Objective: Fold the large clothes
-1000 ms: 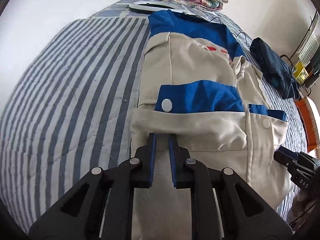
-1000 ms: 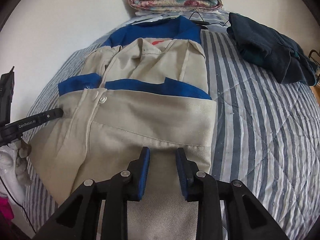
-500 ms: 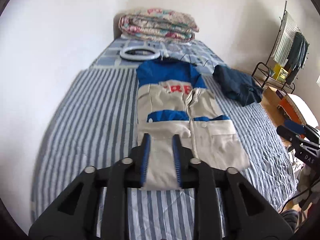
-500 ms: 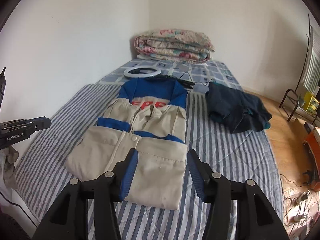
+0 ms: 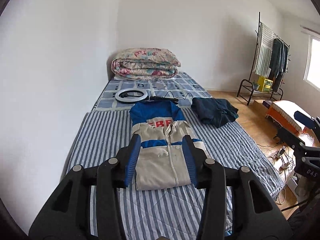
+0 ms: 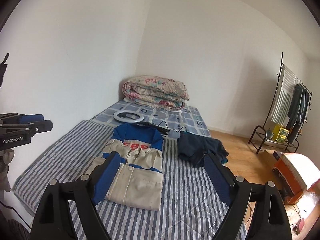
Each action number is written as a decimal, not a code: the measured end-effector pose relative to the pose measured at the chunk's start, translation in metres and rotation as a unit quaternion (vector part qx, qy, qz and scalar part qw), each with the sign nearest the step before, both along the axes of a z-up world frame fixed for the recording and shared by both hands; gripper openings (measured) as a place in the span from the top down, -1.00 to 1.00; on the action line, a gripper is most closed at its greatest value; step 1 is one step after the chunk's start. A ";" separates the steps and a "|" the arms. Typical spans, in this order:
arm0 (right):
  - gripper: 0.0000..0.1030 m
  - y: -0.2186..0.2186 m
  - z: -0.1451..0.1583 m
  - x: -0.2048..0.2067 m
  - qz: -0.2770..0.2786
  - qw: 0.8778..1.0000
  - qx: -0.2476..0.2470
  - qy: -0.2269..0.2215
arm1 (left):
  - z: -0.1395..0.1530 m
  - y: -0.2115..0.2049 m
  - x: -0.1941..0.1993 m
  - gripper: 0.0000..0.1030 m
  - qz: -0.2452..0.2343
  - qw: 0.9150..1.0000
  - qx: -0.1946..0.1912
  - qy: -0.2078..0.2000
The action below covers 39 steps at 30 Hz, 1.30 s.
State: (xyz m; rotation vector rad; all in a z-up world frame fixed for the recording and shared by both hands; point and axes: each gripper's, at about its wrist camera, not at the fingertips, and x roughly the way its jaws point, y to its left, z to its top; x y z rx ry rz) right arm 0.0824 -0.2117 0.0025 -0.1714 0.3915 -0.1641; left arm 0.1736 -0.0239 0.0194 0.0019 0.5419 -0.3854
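A beige and blue jacket [image 5: 160, 160] lies folded flat on the striped bed [image 5: 104, 140], collar end towards the far wall; the right wrist view shows the jacket [image 6: 140, 180] too. My left gripper [image 5: 161, 140] hangs high above and well back from it. Its jaws are opening and nothing is between them. My right gripper [image 6: 162, 156] is just as high, its jaws opening wide and holding nothing. Each gripper shows at the edge of the other's view: the right gripper [image 5: 304, 120] and the left gripper [image 6: 30, 124].
A crumpled dark navy garment [image 6: 200, 148] lies on the bed to the right of the jacket. Beyond the collar are a ring light [image 5: 132, 96] with its cable and a folded floral quilt [image 5: 146, 64]. A clothes rack [image 5: 268, 60] and an orange-covered box [image 5: 284, 116] stand on the wooden floor.
Both grippers have let go of the jacket's near hem, risen and drawn back from the bed. Their jaws have spread wider. The jacket stays folded on the bed.
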 end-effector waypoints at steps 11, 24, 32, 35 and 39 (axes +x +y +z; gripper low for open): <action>-0.71 -0.010 0.050 -0.030 0.039 0.998 -0.012 -0.038 | 0.059 -0.002 -0.011 -0.05 0.004 1.000 -0.023 0.001; -0.63 -0.065 0.126 0.068 0.084 0.996 0.017 -0.030 | 0.130 0.021 0.124 -0.04 0.036 0.999 -0.024 0.016; -0.23 -0.085 0.096 0.227 0.119 0.989 0.068 0.048 | 0.087 0.012 0.275 -0.05 0.026 0.998 -0.002 0.061; -0.07 -0.105 0.038 0.288 0.118 0.983 0.110 0.088 | 0.011 0.008 0.336 -0.04 0.024 0.993 -0.001 0.115; 0.01 -0.125 -0.057 0.355 0.104 0.974 0.137 0.146 | -0.092 0.002 0.398 -0.04 0.024 0.983 -0.002 0.182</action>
